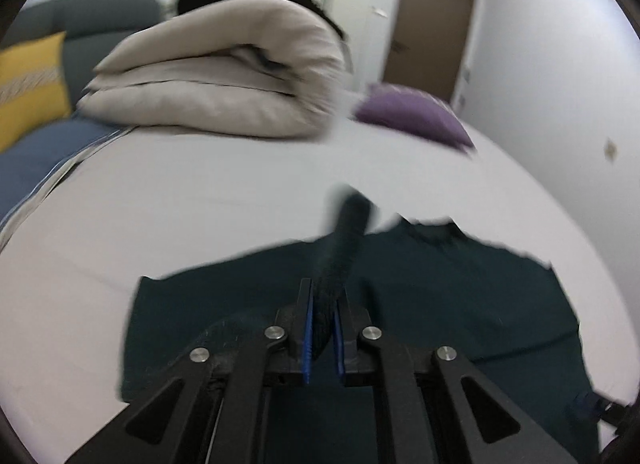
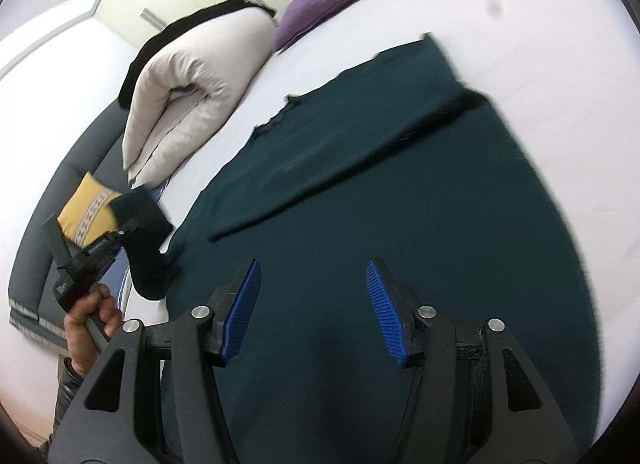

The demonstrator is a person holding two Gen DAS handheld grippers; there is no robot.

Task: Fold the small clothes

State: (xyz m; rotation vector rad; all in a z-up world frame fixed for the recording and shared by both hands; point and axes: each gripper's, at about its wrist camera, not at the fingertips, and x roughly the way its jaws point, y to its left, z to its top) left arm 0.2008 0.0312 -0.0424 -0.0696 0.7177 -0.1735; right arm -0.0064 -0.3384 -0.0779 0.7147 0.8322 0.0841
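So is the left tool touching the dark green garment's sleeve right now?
Touching. The left wrist view shows the left tool shut, its blue pads pinching the sleeve of the dark green garment.

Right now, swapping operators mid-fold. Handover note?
Left gripper: shut on the sleeve of the dark green top, lifted off the bed.
Right gripper: open, empty, above the top's body.
The top lies spread flat; the other sleeve is already folded across it.
Left to do: lay the held sleeve over the body, then fold the body.
Folded duvet and purple pillow sit beyond, clear of the work.
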